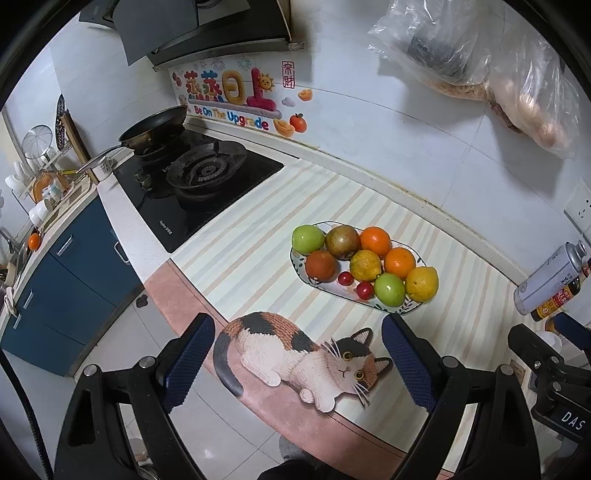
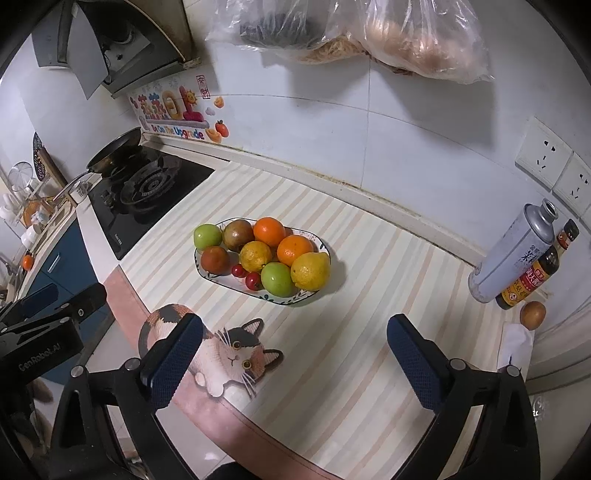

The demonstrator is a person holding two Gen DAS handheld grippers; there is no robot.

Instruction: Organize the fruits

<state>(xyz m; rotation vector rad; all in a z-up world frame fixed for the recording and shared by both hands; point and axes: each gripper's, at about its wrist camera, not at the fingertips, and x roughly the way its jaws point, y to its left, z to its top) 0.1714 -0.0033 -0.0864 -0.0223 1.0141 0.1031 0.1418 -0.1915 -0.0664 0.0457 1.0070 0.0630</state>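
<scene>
An oval patterned plate (image 1: 402, 309) (image 2: 295, 300) on the striped mat holds several fruits: two green apples (image 1: 308, 239) (image 2: 207, 236), oranges (image 1: 375, 241) (image 2: 270, 231), a yellow lemon (image 1: 421, 283) (image 2: 310, 271), brownish fruits and two small red ones (image 1: 364, 290) (image 2: 252, 280). A brown round fruit (image 2: 532, 314) lies alone at the right by the bottles. My left gripper (image 1: 297, 349) is open and empty, hovering in front of the plate over the cat picture. My right gripper (image 2: 295, 354) is open and empty, in front of the plate.
A gas stove (image 1: 199, 184) with a frying pan (image 1: 155, 129) is to the left. A metal can (image 2: 513, 251) and a sauce bottle (image 2: 532, 273) stand at the right. Plastic bags (image 2: 369, 33) hang on the wall. A small orange (image 1: 34, 240) sits far left by the sink.
</scene>
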